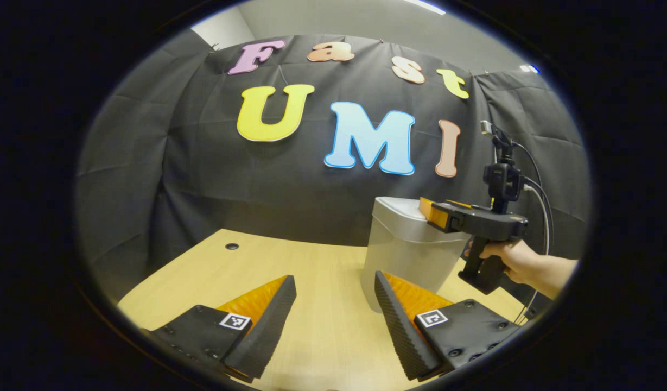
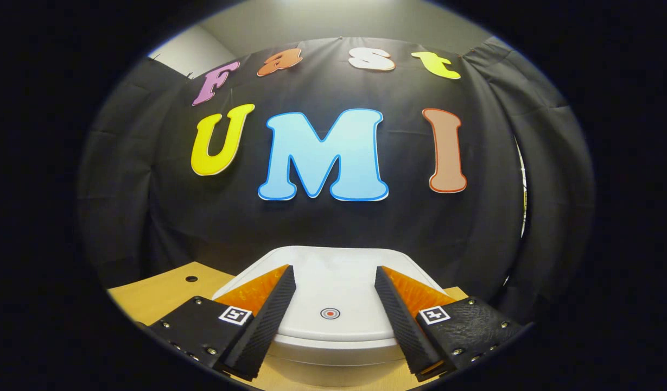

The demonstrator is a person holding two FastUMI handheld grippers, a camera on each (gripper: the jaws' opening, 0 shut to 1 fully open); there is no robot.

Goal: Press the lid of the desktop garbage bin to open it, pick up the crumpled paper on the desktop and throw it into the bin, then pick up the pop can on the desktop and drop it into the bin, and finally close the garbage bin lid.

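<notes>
Above the bin lid (image 2: 333, 293), right gripper (image 2: 333, 277) hovers, seemingly untouching.

Even overhead light, soft shadows, sharp centre, strong fisheye bending at edges

— Any writing to read on the things here?
— None. Just a red ring mark (image 2: 330, 313) on the bin lid (image 2: 341, 282), and a square coded tag (image 2: 235, 315) on each finger (image 2: 265, 317).
</notes>
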